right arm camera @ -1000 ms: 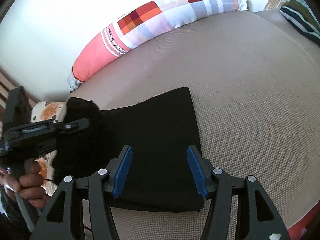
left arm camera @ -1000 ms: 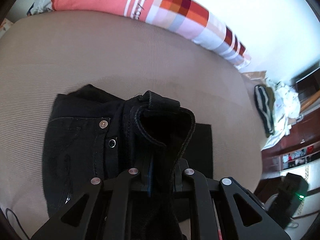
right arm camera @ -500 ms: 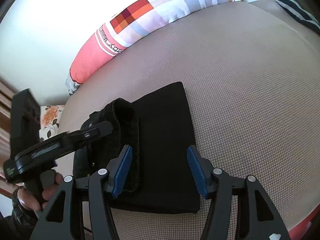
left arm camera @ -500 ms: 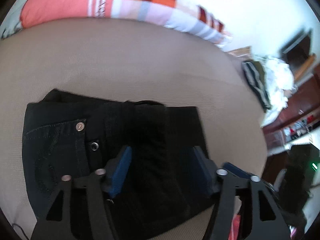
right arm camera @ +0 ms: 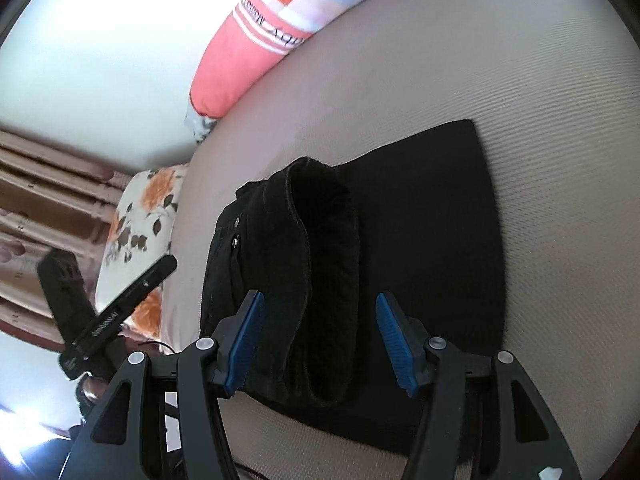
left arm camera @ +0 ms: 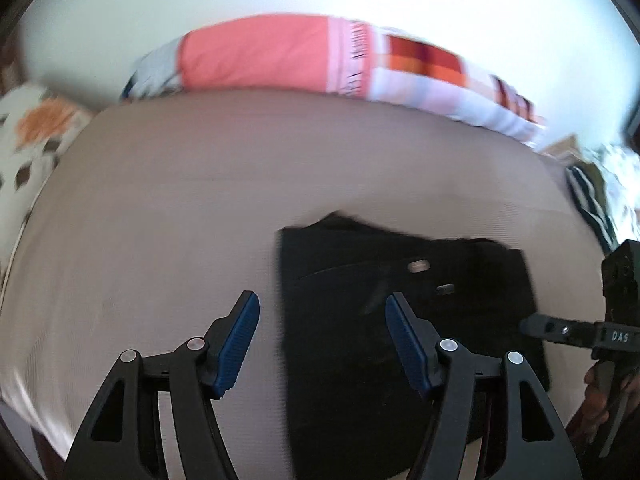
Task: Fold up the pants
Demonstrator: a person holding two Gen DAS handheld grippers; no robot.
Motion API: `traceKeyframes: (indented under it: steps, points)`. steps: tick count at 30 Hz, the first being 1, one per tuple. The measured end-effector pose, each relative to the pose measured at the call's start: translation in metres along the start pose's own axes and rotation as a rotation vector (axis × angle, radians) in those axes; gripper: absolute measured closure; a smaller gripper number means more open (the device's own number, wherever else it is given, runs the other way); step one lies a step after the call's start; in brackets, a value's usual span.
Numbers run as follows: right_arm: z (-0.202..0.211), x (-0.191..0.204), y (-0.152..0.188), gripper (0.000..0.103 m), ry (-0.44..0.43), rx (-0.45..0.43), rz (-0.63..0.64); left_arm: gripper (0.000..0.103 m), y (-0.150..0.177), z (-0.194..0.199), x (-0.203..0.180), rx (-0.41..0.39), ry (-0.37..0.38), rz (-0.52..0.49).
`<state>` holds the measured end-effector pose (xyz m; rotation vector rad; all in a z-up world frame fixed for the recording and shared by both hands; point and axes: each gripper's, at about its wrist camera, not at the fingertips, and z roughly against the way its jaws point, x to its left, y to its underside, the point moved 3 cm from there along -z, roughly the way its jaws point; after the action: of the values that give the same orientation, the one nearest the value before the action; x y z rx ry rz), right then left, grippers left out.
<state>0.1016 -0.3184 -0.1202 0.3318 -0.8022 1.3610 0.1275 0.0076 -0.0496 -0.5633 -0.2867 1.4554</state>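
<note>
Black pants (left arm camera: 340, 272) lie folded into a rectangle on the beige bed (left arm camera: 160, 220). My left gripper (left arm camera: 324, 340) hovers open over their left edge, its pads touching nothing. In the right wrist view a rolled end (right arm camera: 320, 248) of the pants (right arm camera: 432, 240) rests loosely on top of the flat part. My right gripper (right arm camera: 320, 340) stands open just above that end, one pad on each side, not pressing it. Each tool shows in the other's view: the right gripper (left arm camera: 560, 328) at the pants' right side, the left gripper (right arm camera: 120, 308) off the bed's left side.
A long pink and checked pillow (left arm camera: 260, 56) runs along the bed's far edge by the white wall. A floral pillow (right arm camera: 140, 216) sits at the left corner. Striped clothes (left arm camera: 588, 196) are piled at the far right. A hand (left arm camera: 596, 392) holds the right tool.
My left gripper opened, let go of the pants' end and swung away to the left. That end now lies on the folded pants. My right gripper tilted down closer over it.
</note>
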Motion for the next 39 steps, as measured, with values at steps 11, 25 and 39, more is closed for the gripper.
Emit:
traceKeyframes:
  steps: [11, 25, 39]
  points:
    - [-0.046, 0.004, -0.022, 0.057, -0.077, 0.037, 0.035, 0.037, 0.028, -0.022, 0.049, 0.106, -0.038, 0.145]
    - [0.005, 0.052, -0.024, 0.093, 0.012, -0.12, 0.111, 0.037, 0.019, -0.02, 0.03, 0.074, -0.02, 0.143]
    - [0.009, -0.04, -0.02, 0.087, 0.217, -0.144, -0.056, 0.037, 0.009, -0.054, -0.038, 0.108, 0.01, -0.044]
